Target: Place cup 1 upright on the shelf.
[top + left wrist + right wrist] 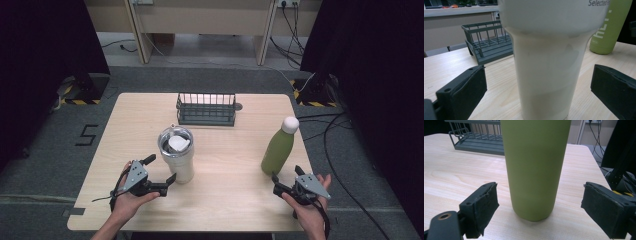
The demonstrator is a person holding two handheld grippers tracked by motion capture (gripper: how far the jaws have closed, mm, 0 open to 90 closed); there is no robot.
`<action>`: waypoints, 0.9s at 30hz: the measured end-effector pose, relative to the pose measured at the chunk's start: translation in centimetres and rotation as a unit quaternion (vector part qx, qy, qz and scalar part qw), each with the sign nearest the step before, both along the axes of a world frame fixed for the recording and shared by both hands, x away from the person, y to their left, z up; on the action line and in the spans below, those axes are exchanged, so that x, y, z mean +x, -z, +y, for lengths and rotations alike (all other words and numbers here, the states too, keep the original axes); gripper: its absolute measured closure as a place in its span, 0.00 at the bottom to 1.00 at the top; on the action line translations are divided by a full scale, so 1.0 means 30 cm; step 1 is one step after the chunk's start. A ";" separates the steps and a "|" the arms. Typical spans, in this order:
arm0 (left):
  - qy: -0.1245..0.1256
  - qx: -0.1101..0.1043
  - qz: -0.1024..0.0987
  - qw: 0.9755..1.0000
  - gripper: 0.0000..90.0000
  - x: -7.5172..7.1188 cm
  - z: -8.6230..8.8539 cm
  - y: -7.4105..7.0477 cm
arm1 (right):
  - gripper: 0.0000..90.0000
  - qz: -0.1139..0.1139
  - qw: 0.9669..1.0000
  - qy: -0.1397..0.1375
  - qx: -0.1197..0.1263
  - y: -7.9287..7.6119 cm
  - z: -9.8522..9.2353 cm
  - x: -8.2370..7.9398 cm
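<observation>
While both stand upright on the surface [225, 195], the tumbler [177, 152] sits between the wide-open left gripper [161, 172] jaws, the green bottle [278, 150] before the wide-open, empty right gripper [286, 179]; each should close squarely, low on the body.

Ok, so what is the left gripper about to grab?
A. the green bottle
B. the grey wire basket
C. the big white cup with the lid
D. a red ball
C: the tall white plastic tumbler stands upright between the left gripper's open black fingers, not yet touched, while the green metal bottle and the grey wire basket stand farther back on the table.
</observation>
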State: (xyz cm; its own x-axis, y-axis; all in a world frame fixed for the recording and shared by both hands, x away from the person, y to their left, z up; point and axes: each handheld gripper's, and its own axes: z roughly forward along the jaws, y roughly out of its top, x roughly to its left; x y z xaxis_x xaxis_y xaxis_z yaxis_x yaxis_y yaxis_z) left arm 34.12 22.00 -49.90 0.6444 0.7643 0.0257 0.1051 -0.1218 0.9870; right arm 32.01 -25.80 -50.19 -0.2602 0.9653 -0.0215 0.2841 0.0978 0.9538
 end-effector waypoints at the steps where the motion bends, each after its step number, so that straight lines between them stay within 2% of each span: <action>1: 0.001 0.000 -0.001 1.000 0.00 0.003 -0.004 -0.001 | 0.15 0.000 1.000 0.000 0.000 0.000 -0.001 0.000; 9: 0.011 0.005 -0.004 1.000 0.00 0.038 -0.052 -0.004 | 0.15 0.001 1.000 0.002 0.000 0.000 -0.005 0.000; 12: 0.010 -0.002 -0.006 1.000 0.00 0.052 -0.068 -0.004 | 0.16 0.001 1.000 0.003 0.001 0.000 -0.006 0.001; 27: 0.014 -0.001 -0.007 1.000 0.00 0.118 -0.136 0.001 | 0.16 0.005 1.000 0.007 0.001 0.006 -0.006 0.003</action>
